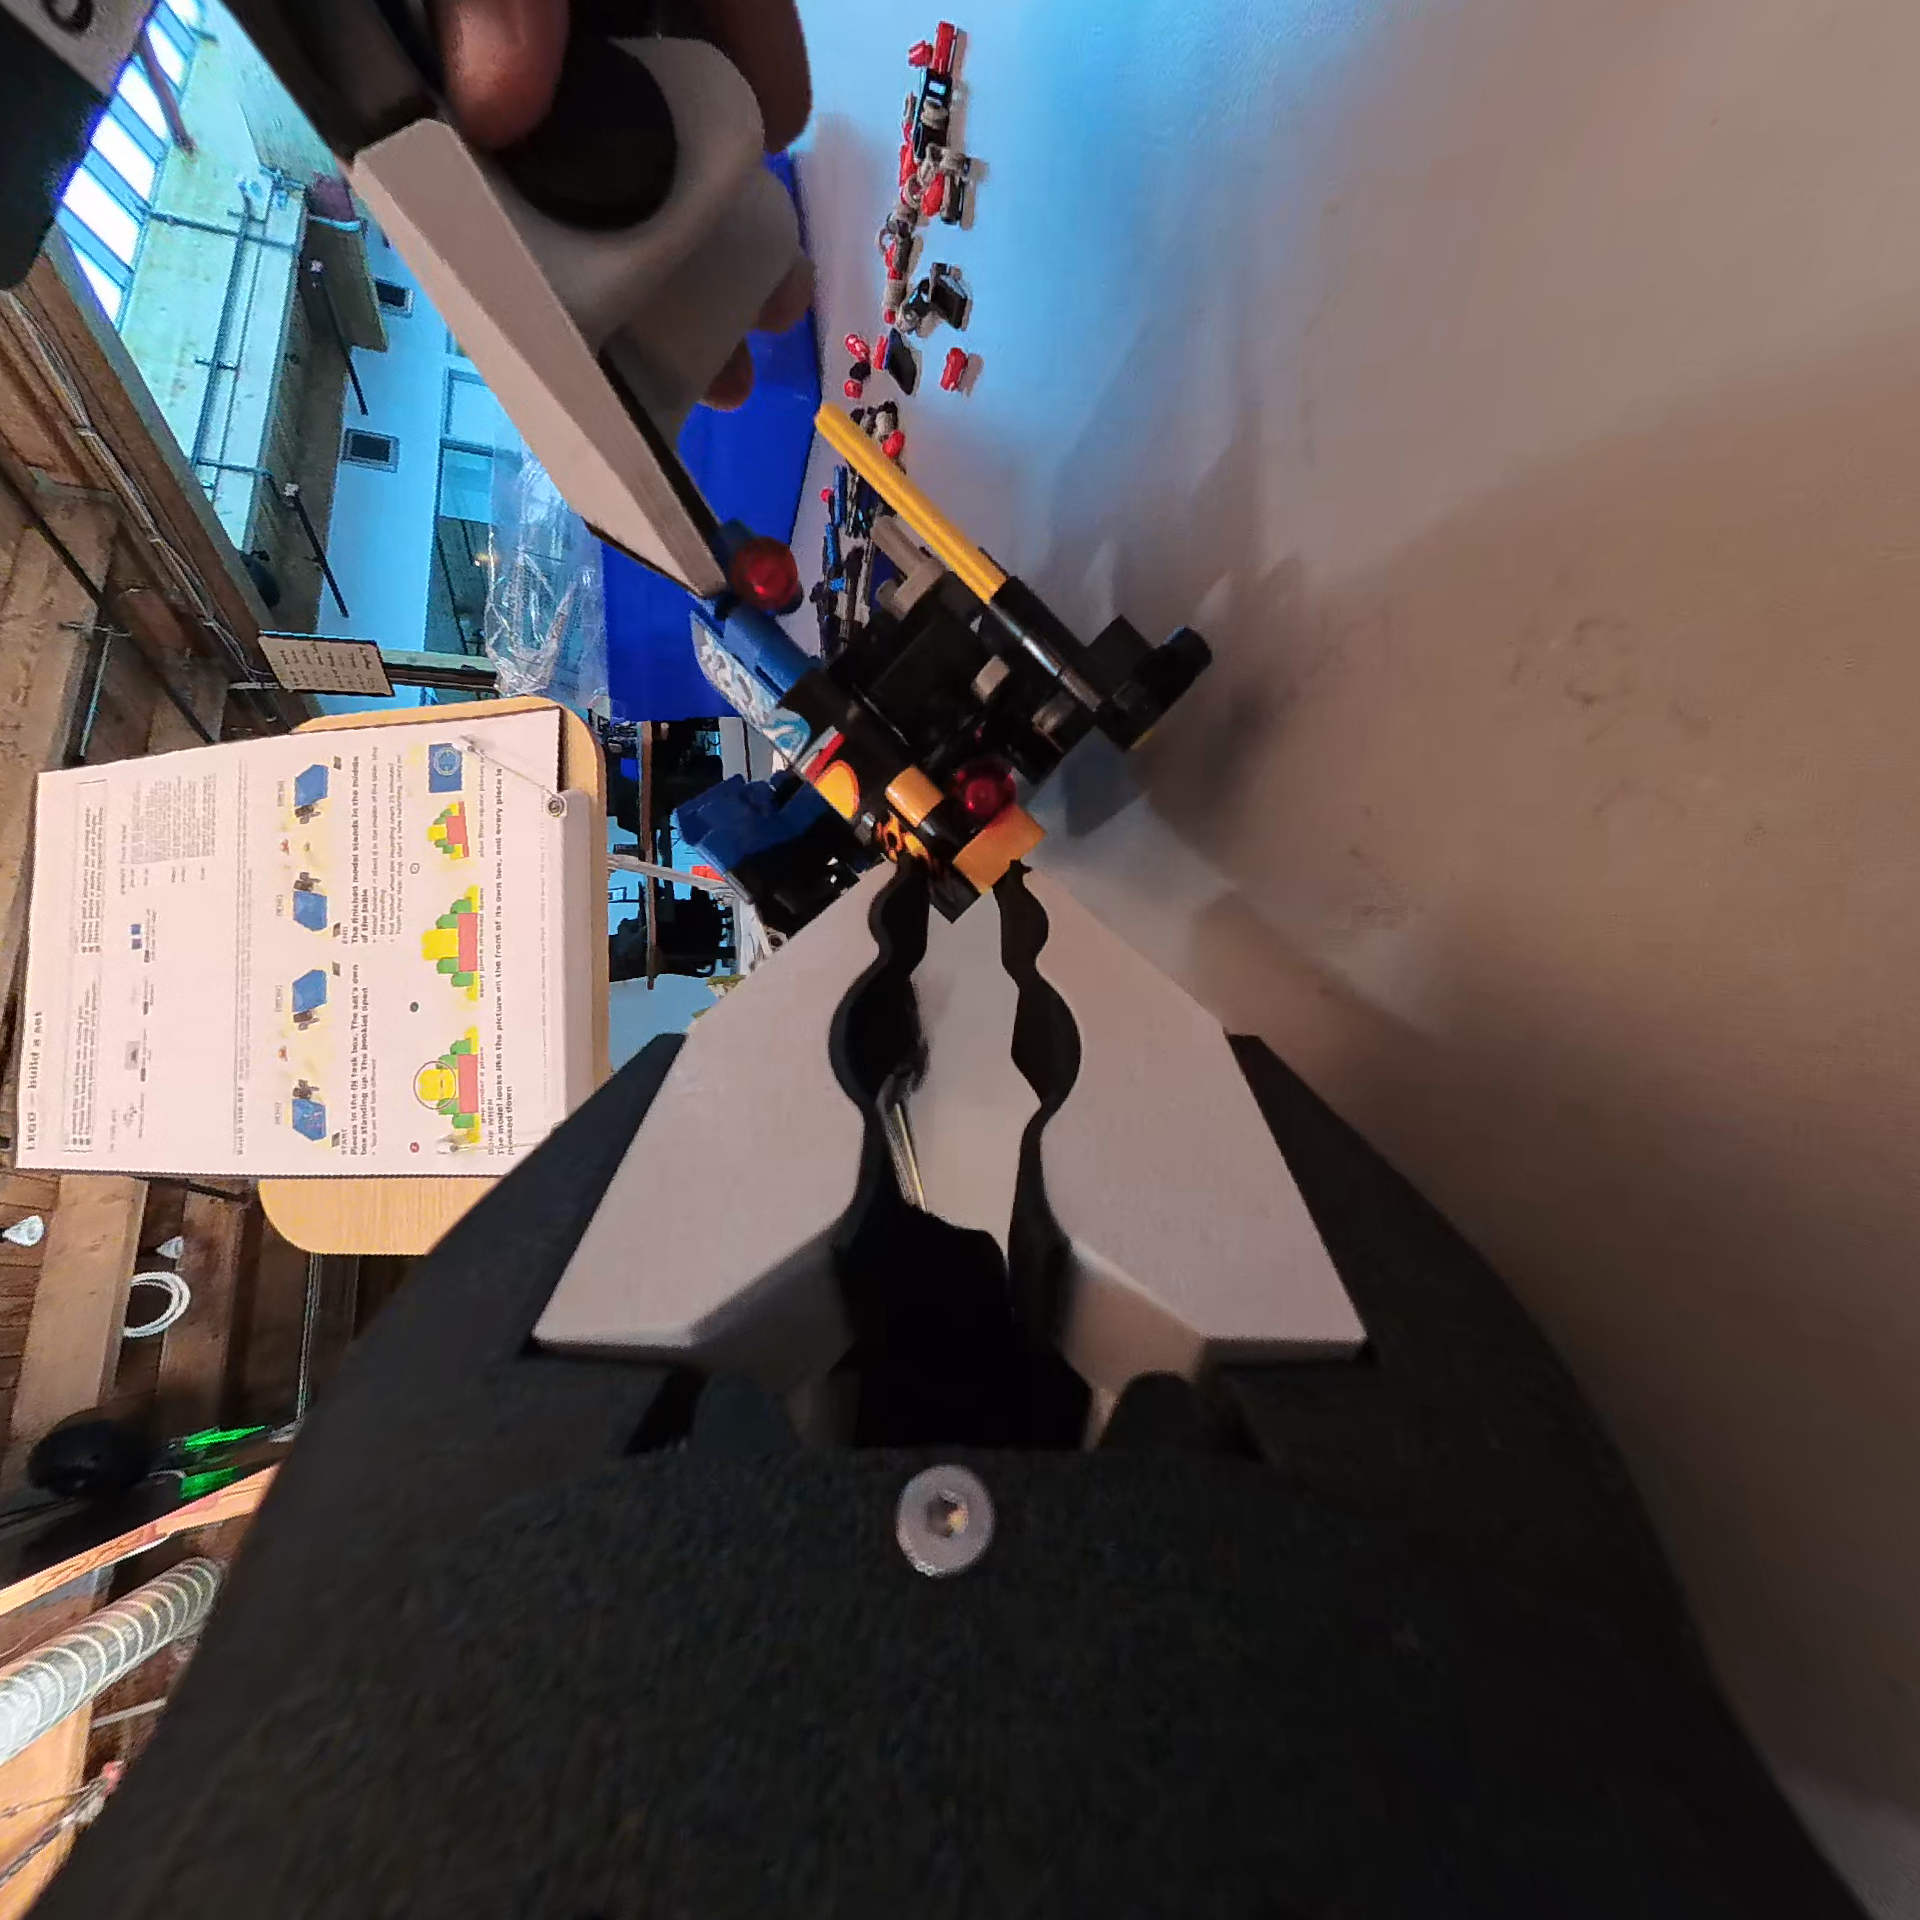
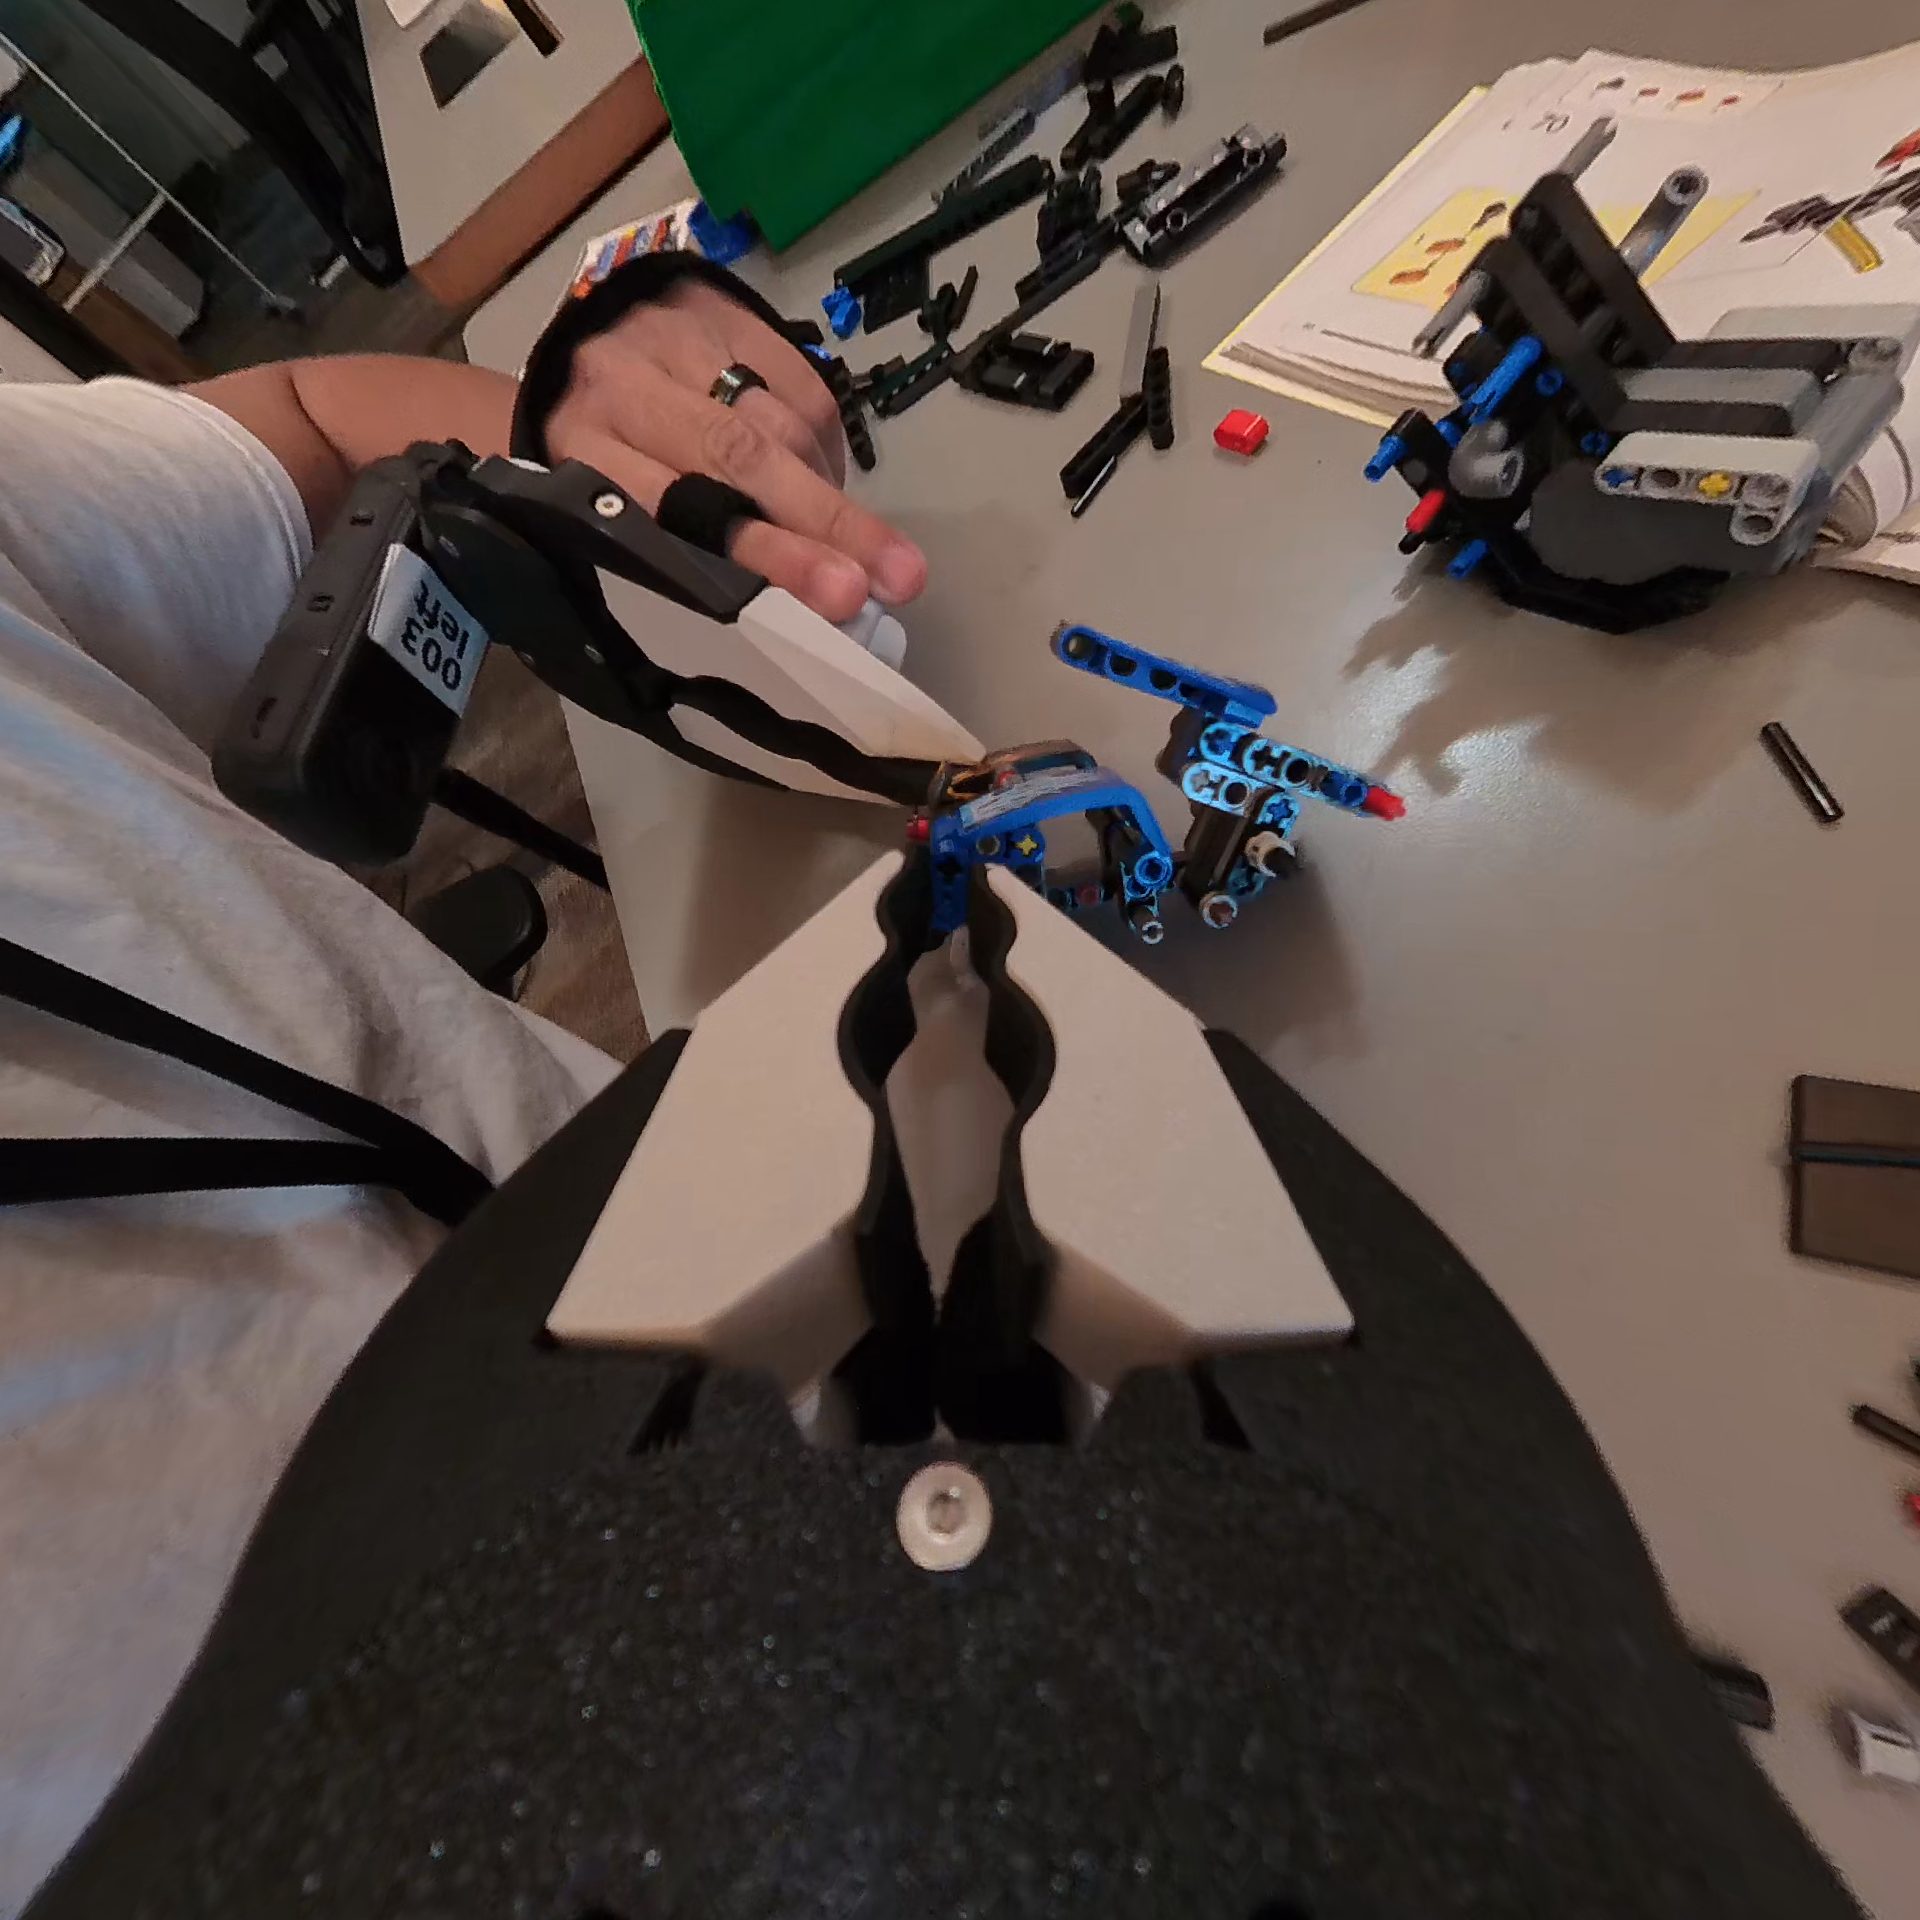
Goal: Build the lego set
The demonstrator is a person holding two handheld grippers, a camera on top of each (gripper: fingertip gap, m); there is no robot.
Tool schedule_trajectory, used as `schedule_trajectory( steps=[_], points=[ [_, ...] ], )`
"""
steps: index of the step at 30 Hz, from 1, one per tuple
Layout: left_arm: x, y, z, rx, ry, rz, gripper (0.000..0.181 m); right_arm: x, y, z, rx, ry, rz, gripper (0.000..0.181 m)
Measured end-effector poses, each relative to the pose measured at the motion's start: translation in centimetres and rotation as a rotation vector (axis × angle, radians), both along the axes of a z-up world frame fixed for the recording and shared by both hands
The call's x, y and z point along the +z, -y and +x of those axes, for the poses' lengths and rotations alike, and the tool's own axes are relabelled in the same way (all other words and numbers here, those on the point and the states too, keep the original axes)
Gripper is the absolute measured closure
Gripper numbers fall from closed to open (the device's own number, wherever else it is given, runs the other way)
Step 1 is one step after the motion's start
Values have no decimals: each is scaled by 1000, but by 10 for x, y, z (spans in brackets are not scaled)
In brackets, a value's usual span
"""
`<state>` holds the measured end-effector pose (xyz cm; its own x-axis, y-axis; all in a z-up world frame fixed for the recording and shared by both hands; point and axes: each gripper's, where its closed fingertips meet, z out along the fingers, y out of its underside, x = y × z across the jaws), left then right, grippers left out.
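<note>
While the grey table (image 2: 1558, 987) carries most of the set well away from the work, the step in hand looks like a mid-build joining: one small sub-assembly is pinched between both tools just above the near table edge. Farthest right, a large black-and-grey chassis module (image 2: 1621, 436) sits on the open instruction booklet (image 2: 1340, 260), and loose black beams (image 2: 1049, 270) lie scattered beyond, near a green box (image 2: 831, 73).

Closer in, the blue sub-assembly (image 2: 1049, 831) is the thing being worked. Its long axis runs roughly left to right across the right wrist view, with a blue beam (image 2: 1153, 670) angling up and back, and a red-tipped pin (image 2: 1382, 800) pointing to the right.

At its left end the left gripper (image 2: 951, 774), held by a hand (image 2: 717, 457), is closed down on the orange-and-black end piece; its own view shows that piece (image 1: 935, 831) wedged between the narrow fingertips. From below, the right gripper (image 2: 951, 883) is narrowed onto the blue frame's lower corner, holding it.

Judging from this, the next move calls for a steady counter-grip on one side while the other presses or twists a part home, and I cannot tell which joint is meant. A red stud (image 1: 764, 571) shows beside the right tool's tip in the left wrist view.
</note>
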<state>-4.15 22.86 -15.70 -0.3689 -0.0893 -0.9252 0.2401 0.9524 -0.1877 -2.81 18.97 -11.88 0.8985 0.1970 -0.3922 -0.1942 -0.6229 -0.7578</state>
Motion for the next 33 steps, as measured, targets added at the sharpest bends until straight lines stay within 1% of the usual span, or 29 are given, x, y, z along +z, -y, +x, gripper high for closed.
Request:
schedule_trajectory(
  steps=[4, 15, 17, 19, 22, 23, 25, 27, 28, 30, 31, 33],
  points=[
    [2, 0, 0, 4, 5, 8, 170, -1, 2, 2, 12, 14, -47, 175],
    [0, 0, 1, 14, 4, 34, 170, 0, -1, 2, 17, 16, -40, 175],
    [-1, 1, 1, 6, 3, 19, 169, 1, -1, 2, 24, 11, -27, 175],
    [4, 0, 3, 12, -23, -62, 169, 6, -2, 7, 20, 1, 24, 175],
    [21, -2, 2, 14, -65, -230, 174, 19, -3, 20, -21, -162, 123, 175],
    [25, -5, 4, 25, -97, -300, 171, 18, -3, 25, -38, -174, 141, 175],
    [31, -10, 6, 38, -220, -485, 167, 11, -3, 30, -59, -210, 147, 175],
    [39, -11, 8, 36, -359, -698, 163, 14, -4, 29, -69, -285, 179, 175],
    [41, -9, 8, 32, -420, -779, 159, 14, -5, 28, -77, -290, 185, 175],
    [43, -1, 7, 26, -480, -847, 153, 9, -10, 25, -103, -233, 180, 175],
    [43, 3, 7, 28, -478, -847, 154, 8, -13, 23, -112, -200, 175, 175],
    [40, 3, 13, 84, -418, -815, 159, 8, -18, 17, -121, -166, 172, 175]
  ],
)
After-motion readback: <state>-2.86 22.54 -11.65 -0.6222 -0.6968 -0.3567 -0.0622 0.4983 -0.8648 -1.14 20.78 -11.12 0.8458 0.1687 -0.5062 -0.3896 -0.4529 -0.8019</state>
